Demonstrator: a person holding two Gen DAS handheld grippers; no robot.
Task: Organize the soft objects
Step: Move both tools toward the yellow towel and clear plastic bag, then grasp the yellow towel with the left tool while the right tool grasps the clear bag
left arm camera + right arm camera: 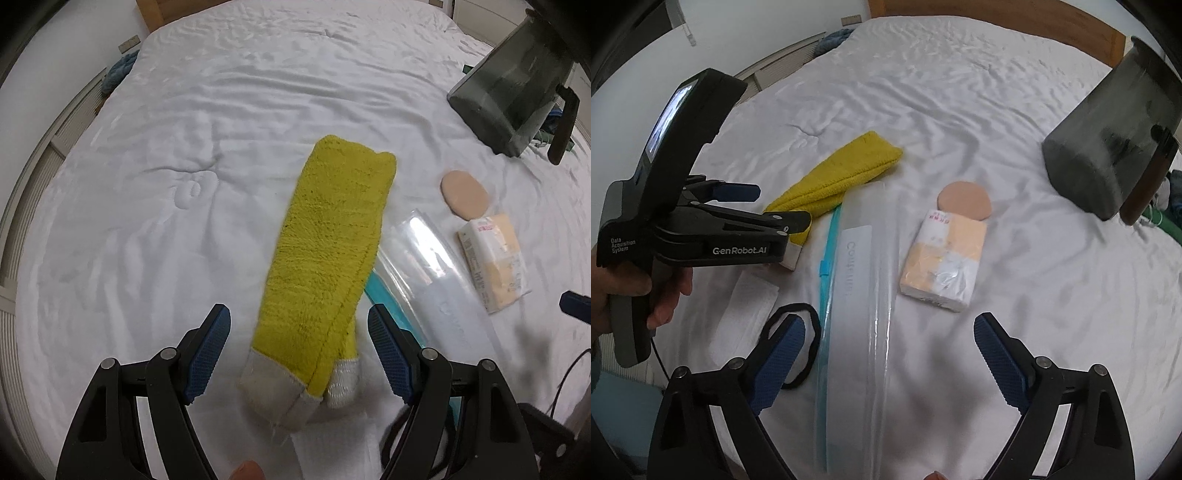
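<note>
Bedding: folded yellow terry towel (328,258) laid on white quilt (184,147), beside clear plastic zip bag (860,295). Left gripper (299,354) held agape over towel's grey end; right gripper (890,362) agape over bag, nothing gripped.

Right gripper (888,363) open over clear zip bag (860,295).

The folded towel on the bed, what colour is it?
The towel is yellow-green with a pale grey-white band at its near end, clearest in the left wrist view.
</note>
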